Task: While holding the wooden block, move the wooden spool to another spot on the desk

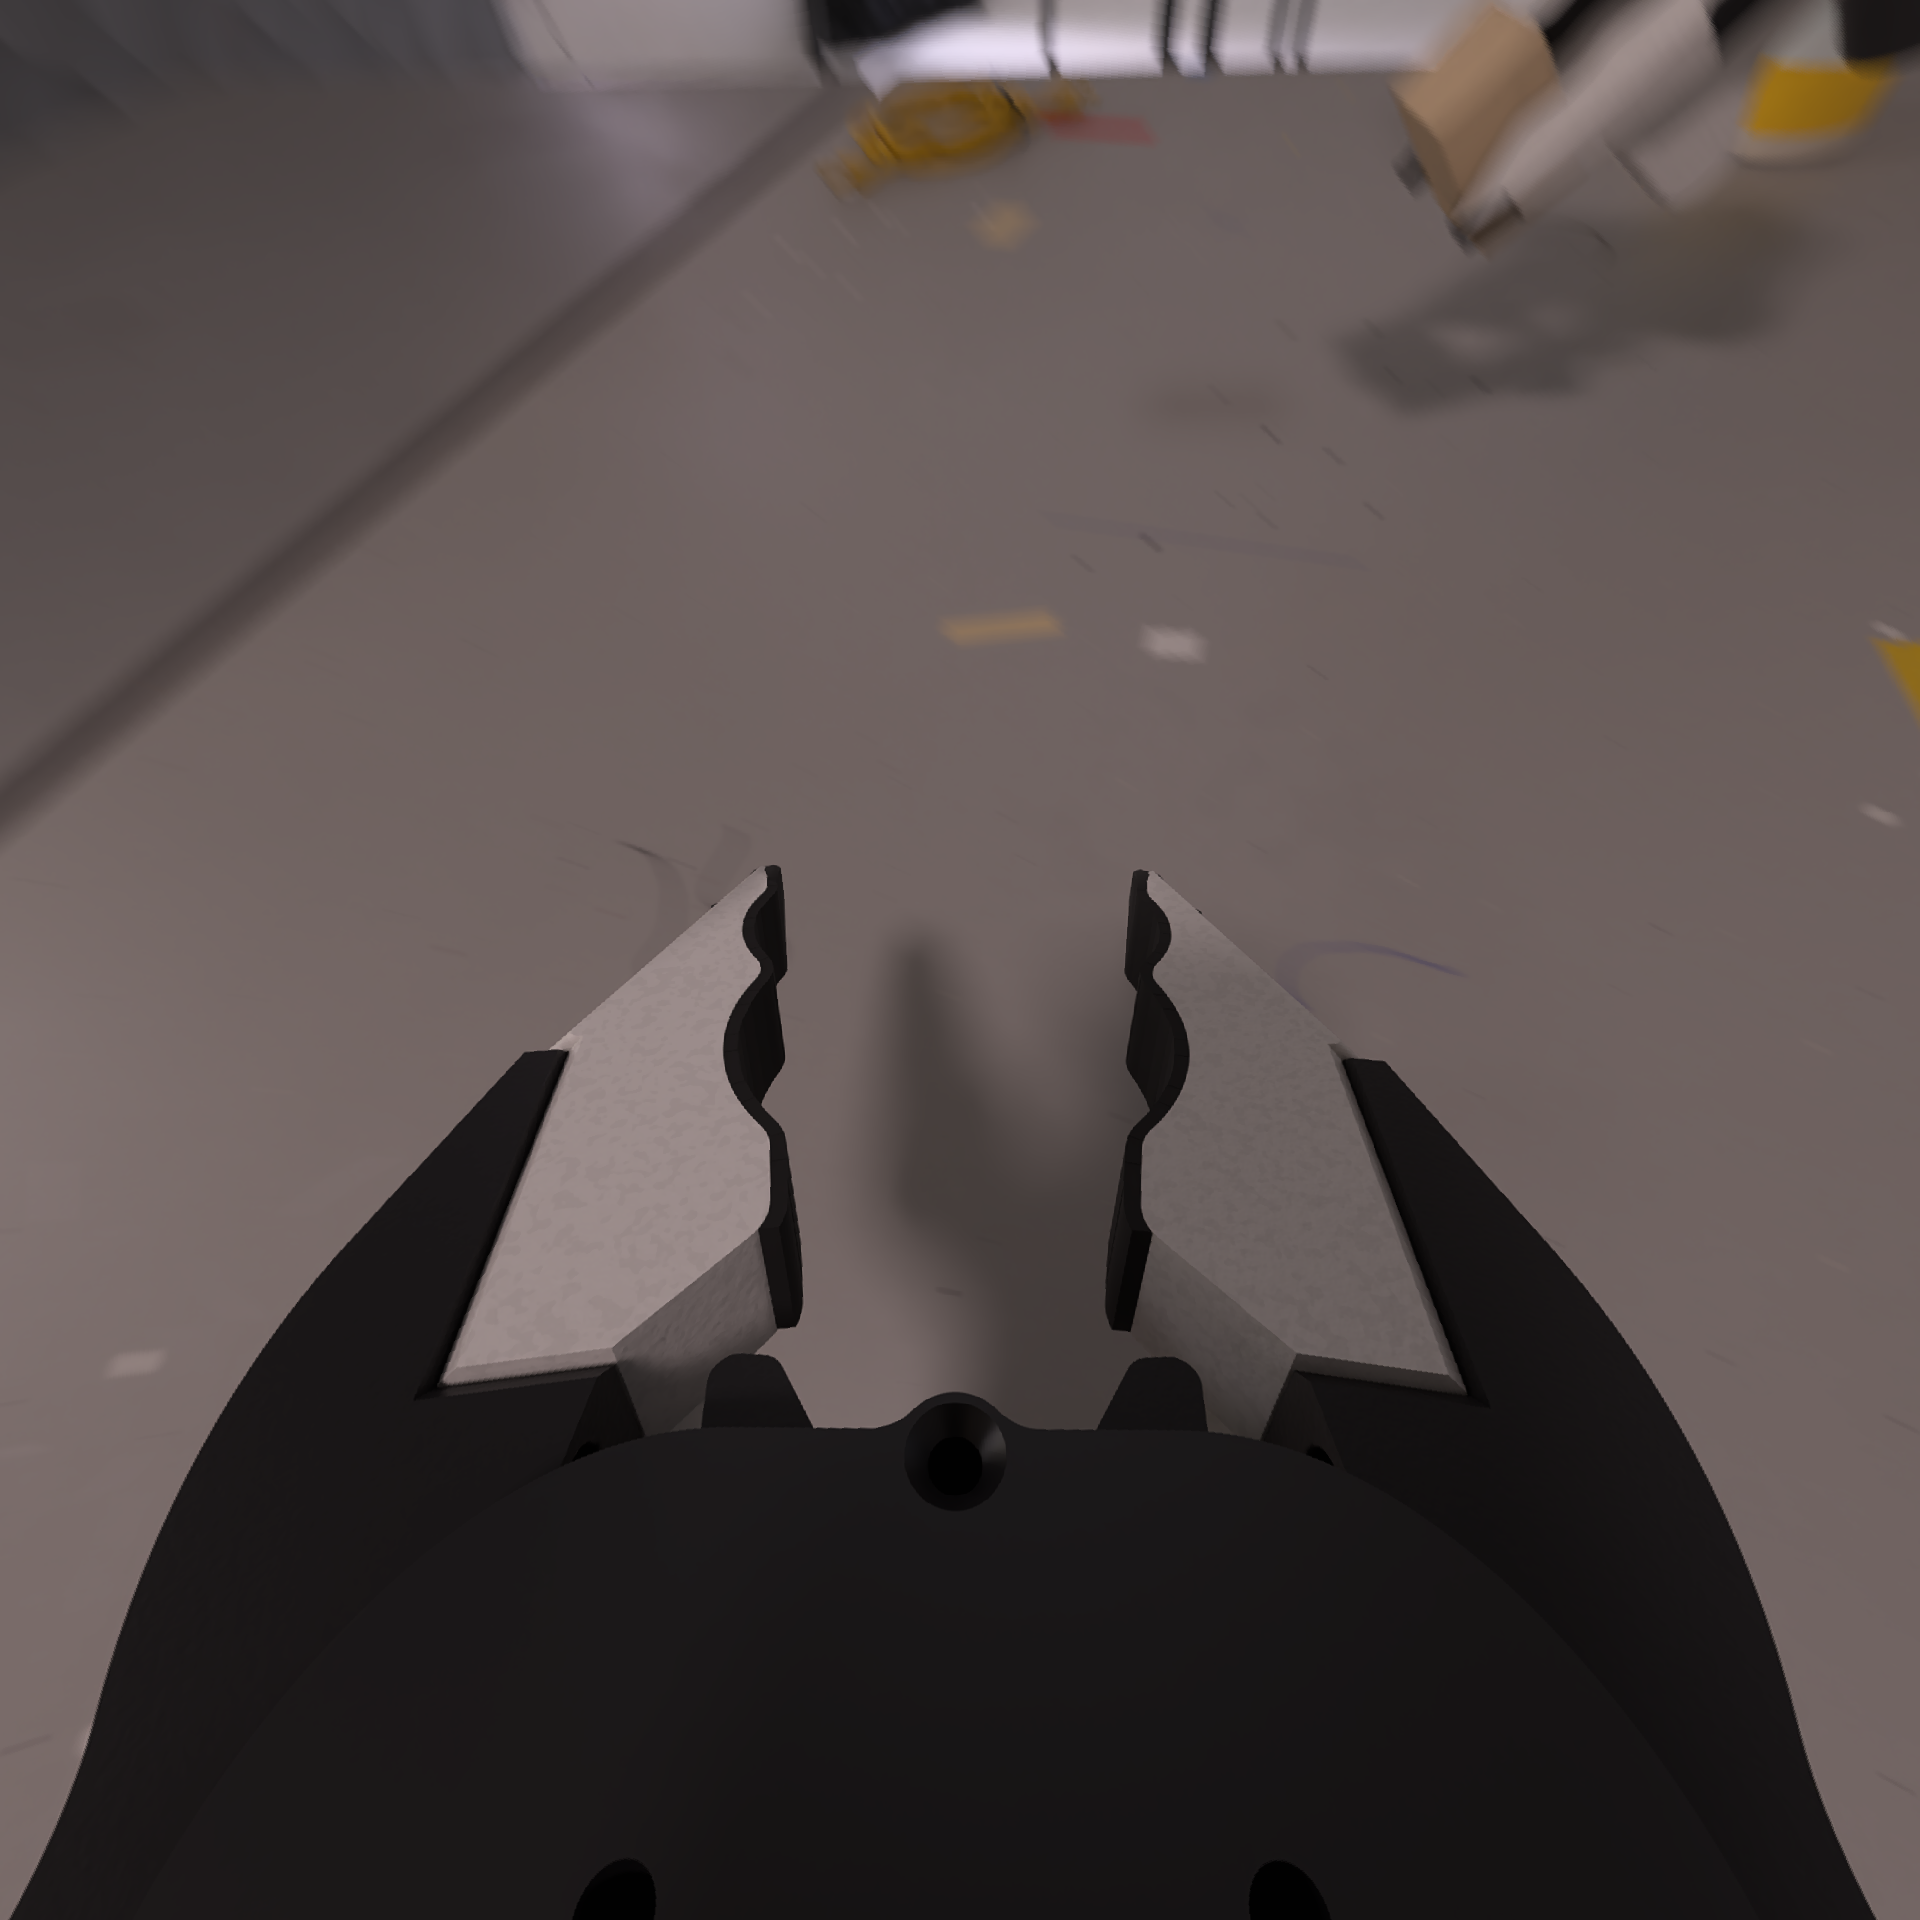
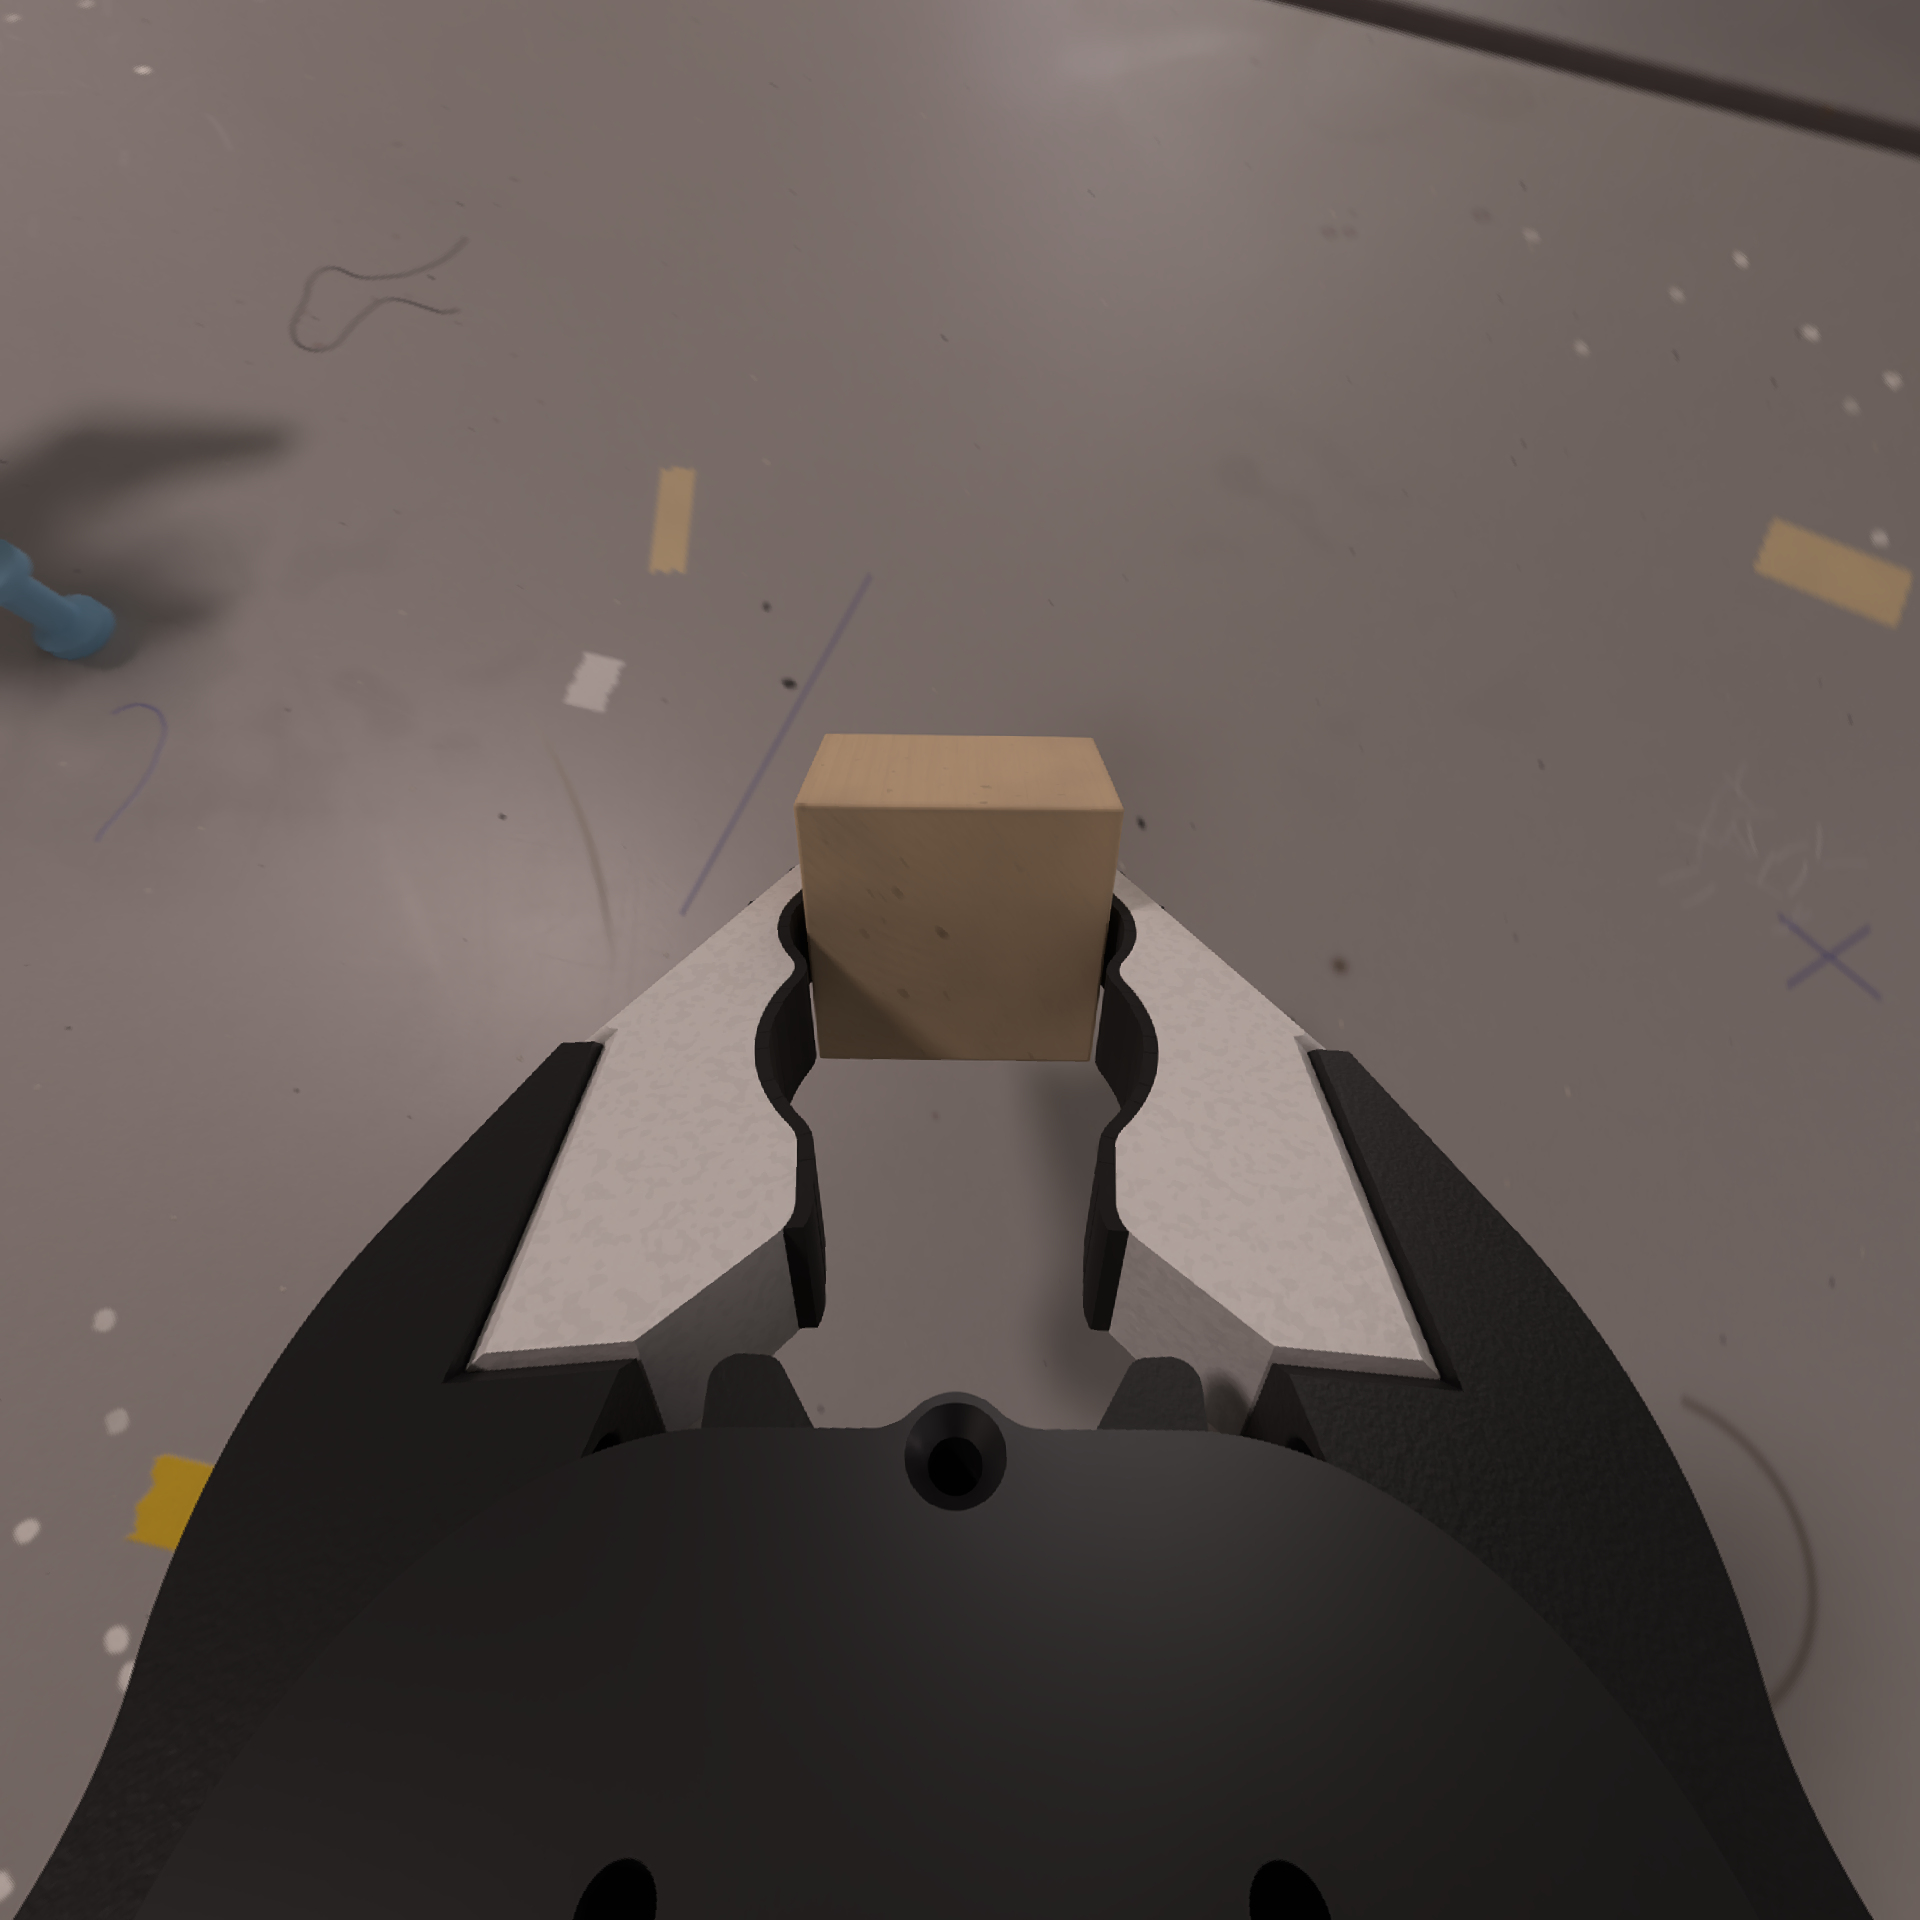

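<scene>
My right gripper (image 2: 958, 914) is shut on a light wooden block (image 2: 956, 894) and holds it between its fingertips above the grey desk (image 2: 1351, 623). A small blue spool-shaped object (image 2: 57, 608) lies on the desk at the far left edge of the right wrist view, partly cut off. My left gripper (image 1: 956, 883) is open and empty, low over the desk (image 1: 935, 468). No spool shows in the left wrist view. There the right gripper (image 1: 1449, 197) with the block (image 1: 1475, 114) appears blurred at the top right.
Bits of tan tape (image 2: 672, 520) and yellow tape (image 2: 171, 1501) are stuck flat on the desk. A blurred yellow coil (image 1: 945, 125) lies at the far end. The desk's edge (image 1: 312, 520) runs diagonally on the left of the left wrist view.
</scene>
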Robot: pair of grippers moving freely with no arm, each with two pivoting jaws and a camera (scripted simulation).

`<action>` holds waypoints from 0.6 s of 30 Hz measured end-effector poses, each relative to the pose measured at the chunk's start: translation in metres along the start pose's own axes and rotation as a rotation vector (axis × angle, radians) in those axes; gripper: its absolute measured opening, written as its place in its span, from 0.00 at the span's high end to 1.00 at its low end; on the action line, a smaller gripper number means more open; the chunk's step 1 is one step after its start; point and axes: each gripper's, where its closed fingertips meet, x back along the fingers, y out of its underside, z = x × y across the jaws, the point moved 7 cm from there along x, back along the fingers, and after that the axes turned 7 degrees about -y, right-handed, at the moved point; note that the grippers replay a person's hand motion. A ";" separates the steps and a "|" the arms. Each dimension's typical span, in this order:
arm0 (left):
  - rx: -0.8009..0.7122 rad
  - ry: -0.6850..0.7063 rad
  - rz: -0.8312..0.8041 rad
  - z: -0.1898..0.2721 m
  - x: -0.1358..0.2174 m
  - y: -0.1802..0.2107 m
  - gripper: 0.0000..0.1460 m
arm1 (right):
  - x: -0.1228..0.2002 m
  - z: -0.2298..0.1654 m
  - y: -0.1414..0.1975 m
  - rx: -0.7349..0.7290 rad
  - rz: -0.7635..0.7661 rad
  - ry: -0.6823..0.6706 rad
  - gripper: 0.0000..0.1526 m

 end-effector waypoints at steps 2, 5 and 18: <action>-0.030 -0.141 0.094 -0.034 0.013 -0.016 0.55 | -0.001 0.003 0.010 -0.034 0.000 -0.002 0.66; -0.004 -0.403 0.129 -0.088 0.028 -0.028 0.55 | -0.027 -0.009 0.021 -0.056 -0.059 -0.060 0.66; 0.251 -0.437 -0.119 -0.153 0.009 -0.031 0.61 | -0.072 -0.019 0.026 0.051 -0.198 -0.047 0.66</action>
